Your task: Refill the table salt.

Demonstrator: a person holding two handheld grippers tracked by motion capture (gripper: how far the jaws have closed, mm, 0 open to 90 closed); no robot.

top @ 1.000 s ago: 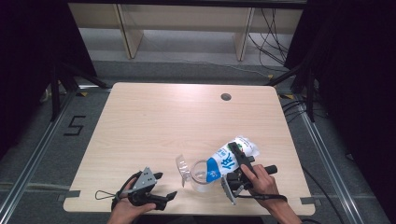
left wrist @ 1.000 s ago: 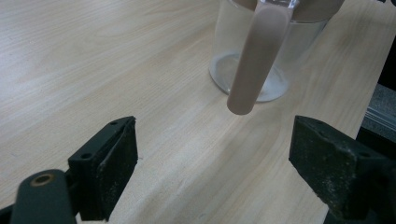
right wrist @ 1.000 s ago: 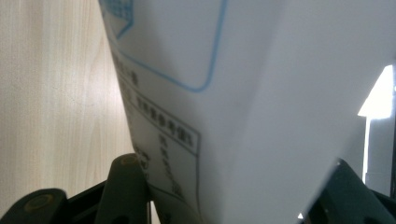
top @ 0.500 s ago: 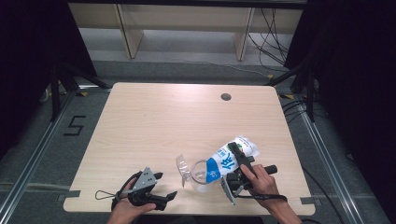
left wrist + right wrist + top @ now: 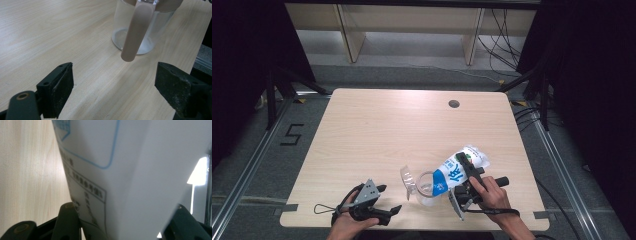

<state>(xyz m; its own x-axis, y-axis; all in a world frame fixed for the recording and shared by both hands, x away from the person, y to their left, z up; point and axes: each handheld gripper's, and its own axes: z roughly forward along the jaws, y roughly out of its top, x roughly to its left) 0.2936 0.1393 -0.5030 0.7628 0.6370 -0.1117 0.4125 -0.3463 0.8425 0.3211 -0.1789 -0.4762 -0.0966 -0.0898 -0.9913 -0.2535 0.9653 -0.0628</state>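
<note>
Pouring step in hand, by my reading: right hand-held gripper pinches white-and-blue soft refill pouch, tilted mouth-down over clear glass jug with pale handle near front edge of light wooden surface. Left hand-held gripper rests left of jug, jaws spread, empty. Next: likely steadying jug, tipping pouch further. Blue characters and boxed small print on pouch, unreadable.

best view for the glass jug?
Left gripper view: the jug is close and sharp, with its handle and clear base on the table. The high view shows it small, its mouth partly covered by the tilted carton. The right gripper view shows carton.
</note>
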